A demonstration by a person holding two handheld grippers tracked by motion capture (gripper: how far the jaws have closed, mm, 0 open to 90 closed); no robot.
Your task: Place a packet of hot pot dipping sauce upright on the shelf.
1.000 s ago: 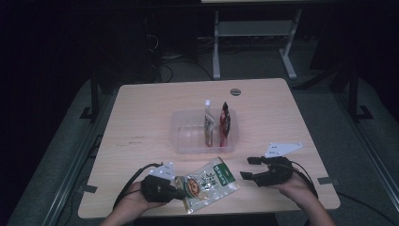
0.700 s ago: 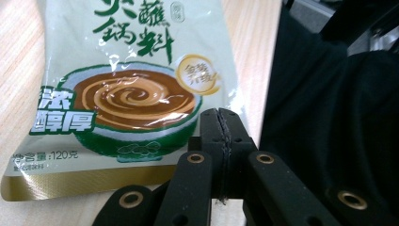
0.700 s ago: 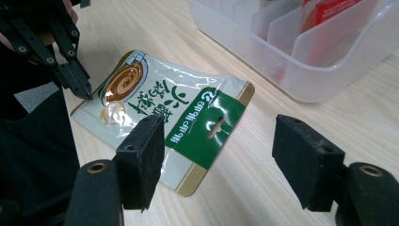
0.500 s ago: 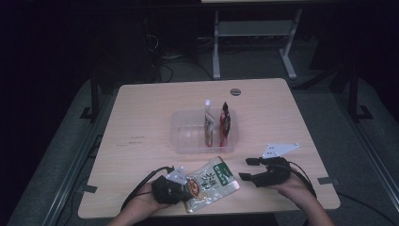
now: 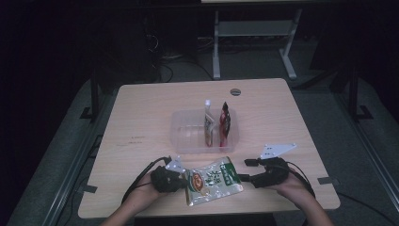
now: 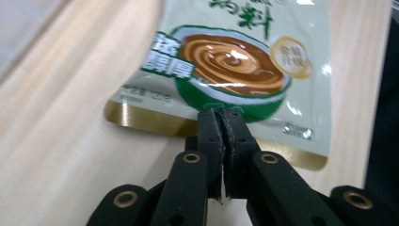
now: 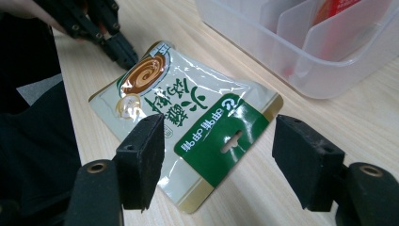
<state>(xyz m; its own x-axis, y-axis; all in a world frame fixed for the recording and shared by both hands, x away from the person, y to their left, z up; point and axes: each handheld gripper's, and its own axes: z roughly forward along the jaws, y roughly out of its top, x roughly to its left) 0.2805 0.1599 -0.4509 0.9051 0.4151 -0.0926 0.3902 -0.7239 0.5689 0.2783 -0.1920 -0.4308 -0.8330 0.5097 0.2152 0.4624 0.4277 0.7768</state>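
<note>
The left gripper view shows the left gripper with its fingers nearly together, having just eased apart a little, pinching the gold bottom edge of the sauce pouch. The pouch's picture is a bowl of brown swirled paste, with Chinese lettering too blurred to read. The right gripper view shows the pouch's green header with a hang slot, between the wide-apart fingers of the right gripper. The high view shows the pouch flat on the table, in front of the clear bin.
</note>
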